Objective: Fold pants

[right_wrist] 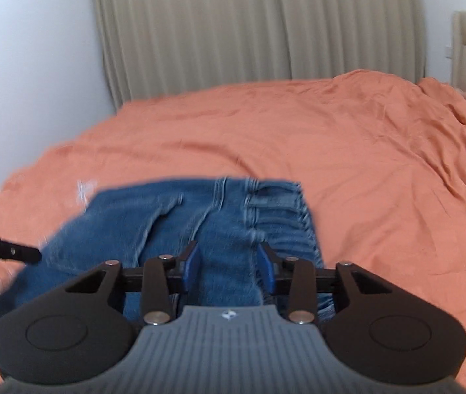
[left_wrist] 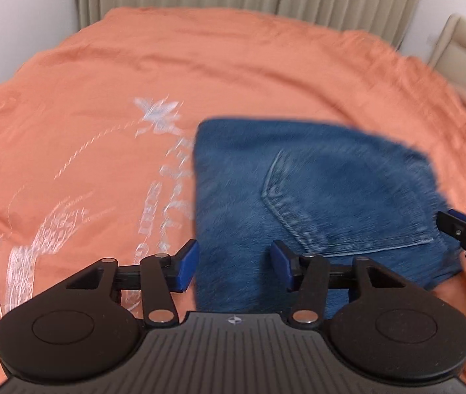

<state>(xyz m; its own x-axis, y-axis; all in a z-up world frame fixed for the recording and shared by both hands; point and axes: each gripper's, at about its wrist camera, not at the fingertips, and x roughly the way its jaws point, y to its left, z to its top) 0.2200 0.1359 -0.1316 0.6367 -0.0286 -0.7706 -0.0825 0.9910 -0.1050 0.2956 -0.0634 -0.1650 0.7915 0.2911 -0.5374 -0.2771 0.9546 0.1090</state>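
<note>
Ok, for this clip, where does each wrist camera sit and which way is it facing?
Left wrist: rides the left gripper, looking forward and down over the folded jeans on the orange bedspread; own jaws open, right gripper's tip at the right edge.
Right wrist: rides the right gripper, facing the jeans' waistband and beige curtain; own jaws open, left gripper's tip at the left edge.
Shared: jeans, bedspread, curtain.

Bed (left_wrist: 266, 65) covered with a wrinkled orange sheet (right_wrist: 364, 164) carrying a white print (left_wrist: 157, 115) at 9 o'clock. Folded blue jeans (left_wrist: 315, 197) lie flat on the sheet, near centre, back pocket up.
</note>
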